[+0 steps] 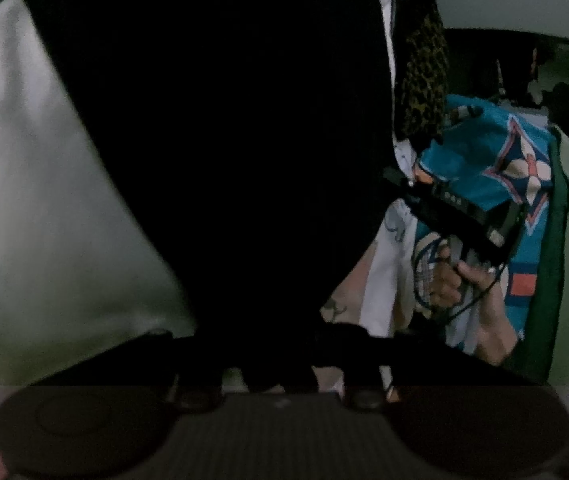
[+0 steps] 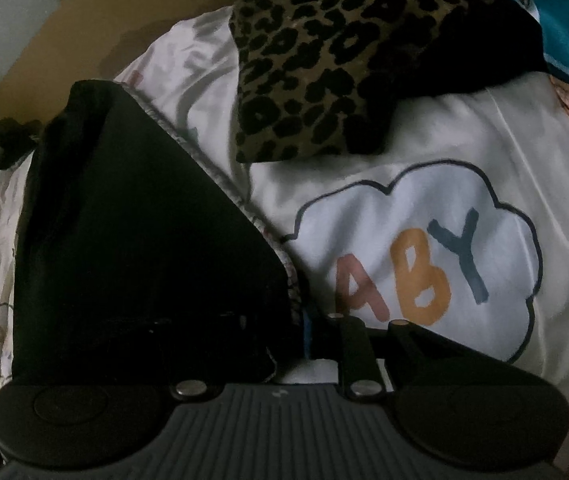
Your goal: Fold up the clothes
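The white sheet (image 2: pixel 424 152), satiny and printed with a cloud outline holding the coloured letters "ABY", is the ground everything else lies on and the landmark here. On its left part, in the right wrist view, lies the black garment (image 2: pixel 136 240), a broad dark slab with a straight folded edge running diagonally across the sheet; in the left wrist view the same black garment (image 1: pixel 220 140) fills most of the frame, with pale sheet showing beside it on the left. Above the cloud print, on the far part of the sheet, sits a leopard-print cloth (image 2: pixel 332 52). Past the sheet's upper right corner is a teal patterned fabric (image 2: pixel 564 28).

The left gripper (image 1: pixel 280 376) has its jaws drawn close together with black cloth bunched between them, so it seems to be clamped on the garment's near edge, though that spot is very dark. The right gripper (image 2: pixel 312 344) is likewise nearly closed at the garment's lower right corner, beside the cloud print; its near finger is buried in the black cloth, and the pinch looks real but is partly hidden. In the left wrist view a hand (image 1: pixel 456 280) grips the right tool's handle, over the teal fabric.
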### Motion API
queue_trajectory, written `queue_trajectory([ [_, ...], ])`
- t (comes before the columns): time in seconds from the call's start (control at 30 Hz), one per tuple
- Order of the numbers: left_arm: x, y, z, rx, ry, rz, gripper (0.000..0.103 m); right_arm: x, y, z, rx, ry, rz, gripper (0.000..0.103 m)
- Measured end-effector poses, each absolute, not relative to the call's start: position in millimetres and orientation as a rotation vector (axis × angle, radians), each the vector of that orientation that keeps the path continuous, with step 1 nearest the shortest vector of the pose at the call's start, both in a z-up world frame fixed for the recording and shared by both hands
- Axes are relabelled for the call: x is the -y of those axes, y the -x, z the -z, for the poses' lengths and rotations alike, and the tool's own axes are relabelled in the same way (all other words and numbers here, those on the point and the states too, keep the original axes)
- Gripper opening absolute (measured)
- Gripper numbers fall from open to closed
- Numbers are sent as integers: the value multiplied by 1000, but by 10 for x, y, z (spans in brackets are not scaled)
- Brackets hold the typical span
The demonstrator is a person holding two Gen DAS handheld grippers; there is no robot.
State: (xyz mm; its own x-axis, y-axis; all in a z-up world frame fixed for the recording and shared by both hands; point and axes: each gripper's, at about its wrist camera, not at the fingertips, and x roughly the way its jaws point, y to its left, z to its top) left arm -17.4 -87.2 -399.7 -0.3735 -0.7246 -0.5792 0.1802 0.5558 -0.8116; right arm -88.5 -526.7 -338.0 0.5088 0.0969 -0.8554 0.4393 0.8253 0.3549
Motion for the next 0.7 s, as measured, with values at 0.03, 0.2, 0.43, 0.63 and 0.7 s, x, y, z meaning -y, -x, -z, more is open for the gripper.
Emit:
queue_trajectory([
  [0.03, 880, 182, 4001, -1692, 443, 1035, 16, 5245, 871, 3372, -1034, -571, 217, 19],
  [0.2, 875, 193, 3919, -1659, 375, 1063, 10, 5156, 841, 3315, -1041, -501, 211, 10],
  [0.43, 780, 121, 3705, -1638, 371, 1107, 9, 5085, 919, 3146, -1010, -504, 221, 9],
  [0.63, 736, 82, 3641, -1646, 414, 1108, 8, 5068, 988, 3036, -979, -545, 222, 8],
  [0.7, 739, 55, 3624, -1657, 425, 1105, 8, 5066, 1003, 3024, -979, -567, 220, 8],
])
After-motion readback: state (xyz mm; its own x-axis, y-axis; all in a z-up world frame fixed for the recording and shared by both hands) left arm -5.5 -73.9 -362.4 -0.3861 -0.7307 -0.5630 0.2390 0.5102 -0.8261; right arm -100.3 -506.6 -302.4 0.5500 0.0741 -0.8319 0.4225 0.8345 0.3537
